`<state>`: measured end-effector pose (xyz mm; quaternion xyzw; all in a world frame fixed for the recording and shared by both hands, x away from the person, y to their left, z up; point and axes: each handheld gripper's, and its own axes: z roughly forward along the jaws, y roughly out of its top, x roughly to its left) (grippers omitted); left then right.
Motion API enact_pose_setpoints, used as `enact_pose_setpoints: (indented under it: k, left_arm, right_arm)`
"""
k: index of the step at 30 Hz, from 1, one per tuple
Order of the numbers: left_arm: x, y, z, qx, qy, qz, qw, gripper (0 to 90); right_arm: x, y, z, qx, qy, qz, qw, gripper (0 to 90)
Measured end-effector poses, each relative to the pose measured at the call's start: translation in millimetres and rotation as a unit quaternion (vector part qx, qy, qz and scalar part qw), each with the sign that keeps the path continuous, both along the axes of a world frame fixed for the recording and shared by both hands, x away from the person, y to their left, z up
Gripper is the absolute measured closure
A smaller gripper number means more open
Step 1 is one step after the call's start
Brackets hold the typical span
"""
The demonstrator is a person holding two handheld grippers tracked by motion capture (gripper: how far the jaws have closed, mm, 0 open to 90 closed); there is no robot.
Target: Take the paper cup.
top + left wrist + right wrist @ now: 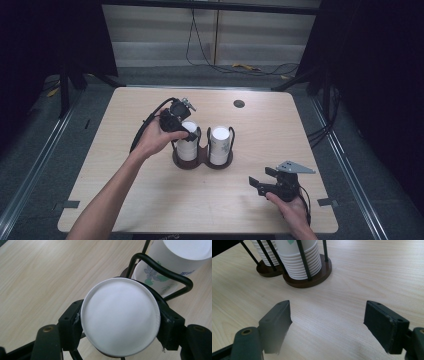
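- Your left gripper (186,131) sits over the left stack of upturned paper cups (120,319), its jaws set against either side of the top cup's white base; whether the pads actually squeeze it, I cannot tell.
- That stack stands in the left ring of the double cup holder (202,161), near the centre of the table (125,200).
- The right cup stack (220,145) stands at 3 o'clock from the first, just beside it.
- Your right gripper (261,186) rests at about 5 o'clock from the holder, well apart, with jaws spread and nothing between them.
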<state>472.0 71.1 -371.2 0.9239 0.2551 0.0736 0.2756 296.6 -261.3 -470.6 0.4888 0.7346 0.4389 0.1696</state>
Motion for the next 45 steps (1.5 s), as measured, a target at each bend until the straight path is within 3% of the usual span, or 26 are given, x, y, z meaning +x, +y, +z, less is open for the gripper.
enact_pose_setpoints:
  k: [11,35,45]
  left_arm:
    - [-2.2,-2.6,-3.1,0.016,-0.011,0.003,0.9998,31.1]
    - [-2.2,-3.6,-0.3,0.011,-0.015,0.000,0.9998,33.8]
    - [-4.0,-1.6,4.5,-0.002,-0.016,0.004,0.9999,34.7]
  right_arm:
    - [0.0,-0.1,0.1,0.001,0.000,0.001,1.0000,21.5]
    - [-0.2,0.5,0.0,0.001,0.001,0.002,1.0000,21.6]
    - [-0.1,0.6,-0.1,0.001,0.001,0.003,1.0000,21.6]
